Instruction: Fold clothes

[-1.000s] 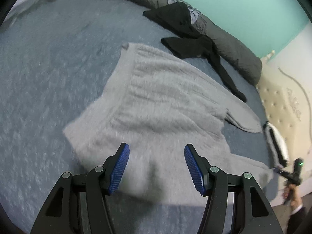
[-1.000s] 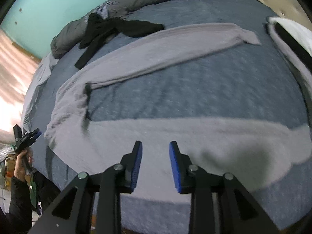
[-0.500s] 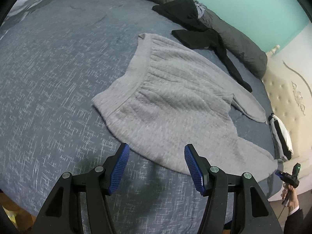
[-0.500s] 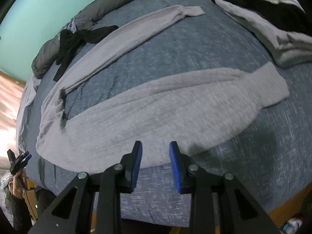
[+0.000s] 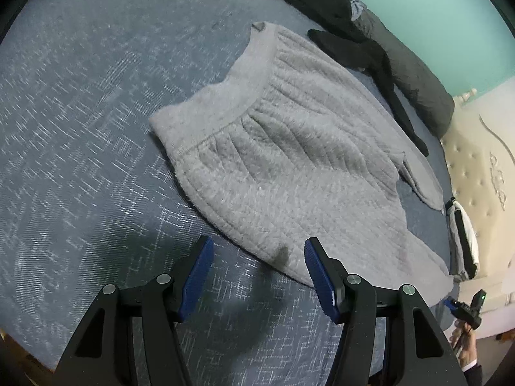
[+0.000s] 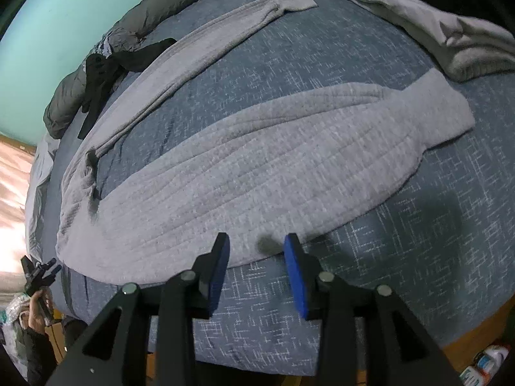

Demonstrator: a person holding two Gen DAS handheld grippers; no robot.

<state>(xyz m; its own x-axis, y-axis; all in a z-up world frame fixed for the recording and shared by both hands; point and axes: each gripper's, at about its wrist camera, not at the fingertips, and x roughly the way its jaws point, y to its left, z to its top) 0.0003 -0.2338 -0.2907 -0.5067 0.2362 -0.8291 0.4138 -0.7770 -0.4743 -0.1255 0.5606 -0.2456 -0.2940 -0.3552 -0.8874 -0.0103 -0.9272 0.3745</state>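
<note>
I hold both the left hand-held gripper [image 5: 257,259] and right hand-held gripper [image 6: 256,257] released above the grey sweater [image 5: 289,167] on the bed [image 5: 80,112].

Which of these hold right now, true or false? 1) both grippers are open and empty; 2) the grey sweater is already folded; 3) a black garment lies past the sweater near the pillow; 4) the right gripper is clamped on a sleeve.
1) True: left gripper and right gripper are open, holding nothing.
2) False: the grey sweater lies spread flat on the bed, both sleeves out.
3) True: the black garment lies beside the dark pillow.
4) False: it hovers open near the sleeve edge.
</note>
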